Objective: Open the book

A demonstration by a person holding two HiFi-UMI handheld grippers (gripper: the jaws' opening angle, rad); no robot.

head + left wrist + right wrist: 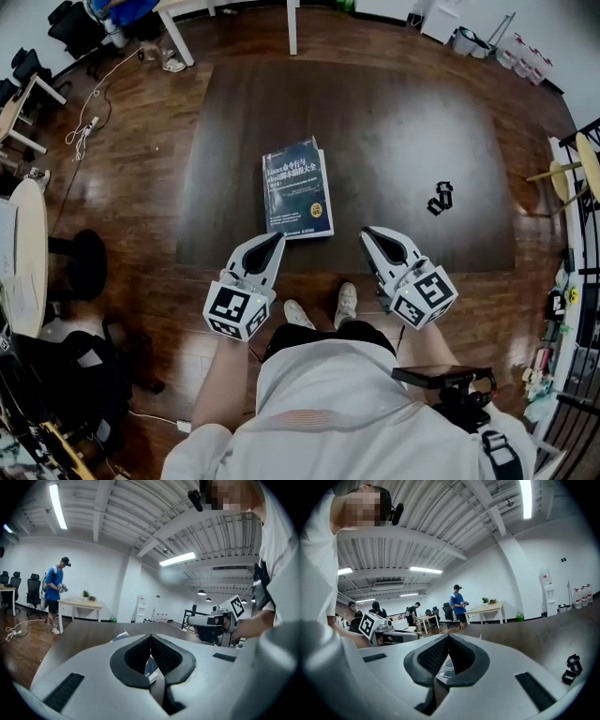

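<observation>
The book (pixel 297 187) is lying closed, blue cover up, on the dark counter (pixel 375 122), close to its near edge and a little left of centre. The person is holding both forearms forward from the waist. The left hand-held gripper (pixel 270 244) is angling inward, and its tip is sitting just beside the book's near left corner. The right hand-held gripper (pixel 375 234) is pointing up and slightly left, level with the book's near edge but apart from it on the right side. Each gripper's own view is showing its jaws pressed together at the tips with nothing between them (only a sliver of the cover is showing through the gap behind the pads). A small black object (pixel 440 198) is resting well off to the right.
</observation>
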